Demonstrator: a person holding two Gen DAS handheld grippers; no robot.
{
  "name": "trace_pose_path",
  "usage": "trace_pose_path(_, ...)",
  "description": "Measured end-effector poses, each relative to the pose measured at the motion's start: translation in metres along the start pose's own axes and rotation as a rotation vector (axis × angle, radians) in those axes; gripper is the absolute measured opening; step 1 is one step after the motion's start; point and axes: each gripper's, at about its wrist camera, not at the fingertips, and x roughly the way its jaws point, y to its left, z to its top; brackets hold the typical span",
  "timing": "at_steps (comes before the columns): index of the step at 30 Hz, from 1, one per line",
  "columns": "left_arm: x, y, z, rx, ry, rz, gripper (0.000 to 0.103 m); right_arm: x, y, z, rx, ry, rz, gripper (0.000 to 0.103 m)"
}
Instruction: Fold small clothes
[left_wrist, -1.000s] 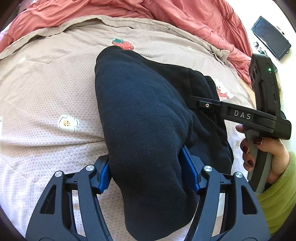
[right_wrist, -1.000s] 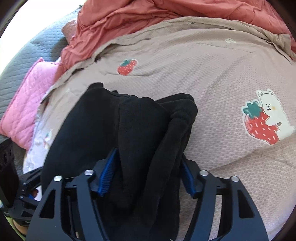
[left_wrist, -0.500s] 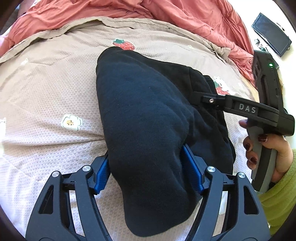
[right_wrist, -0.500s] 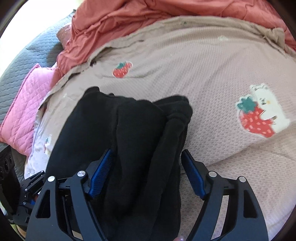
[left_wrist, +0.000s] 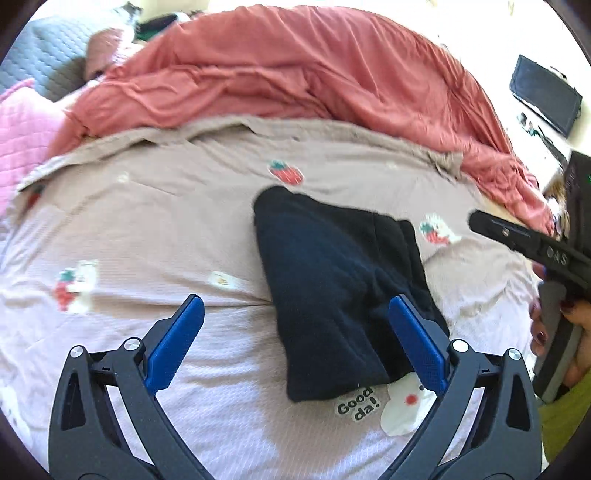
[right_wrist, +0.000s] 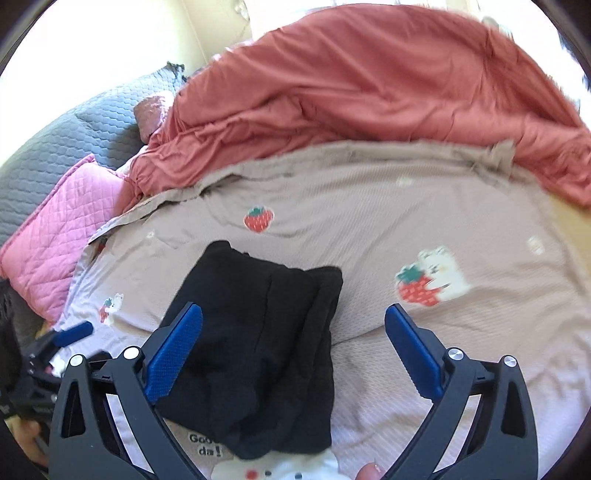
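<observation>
- Black garment (left_wrist: 332, 291) lies folded in a thick stack on the bed sheet (left_wrist: 147, 221), below the red duvet (left_wrist: 295, 74).
- Left tool (left_wrist: 293, 347): jaws opening, nothing pinched; cloth lies below its right pad.
- Right tool (right_wrist: 293, 350): jaws opening, released, above the garment.
- Handling guess: soft, light, limp; layers slide. Regrip at a folded edge, through all layers.

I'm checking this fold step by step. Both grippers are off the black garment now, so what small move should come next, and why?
Probably lift both grippers clear and leave it alone. The black garment lies as a compact folded bundle on the bedspread. The left gripper and right gripper are opening, with no cloth pinched between their pads. The fold looks finished.
</observation>
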Motion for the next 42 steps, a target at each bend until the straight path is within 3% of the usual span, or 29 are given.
trace_pose_path(7,-0.057,0.005,-0.017,-0.047,-0.047,0.028,0.094,-0.066,0.027,-0.024,-0.029,-0.095,-0.050,0.099)
trace_pose_path(16,-0.103,0.002,-0.053,-0.065,-0.076,0.059,0.094,-0.112,0.046,-0.065,-0.037,-0.040,-0.059,0.099)
trace_pose_path(26,-0.120,-0.016,-0.096,-0.033,-0.009,0.067,0.094,-0.130,0.046,-0.129,0.043,0.027,-0.123,0.099)
trace_pose_path(30,-0.122,-0.021,-0.105,-0.020,-0.006,0.072,0.094,-0.130,0.053,-0.146,0.001,0.048,-0.130,0.099)
trace_pose_path(35,-0.118,-0.017,-0.104,-0.053,0.017,0.115,0.094,-0.127,0.067,-0.152,-0.079,0.071,-0.121,0.099)
trace_pose_path(42,-0.116,-0.016,-0.107,-0.050,0.032,0.139,0.094,-0.122,0.065,-0.148,-0.063,0.081,-0.112,0.099)
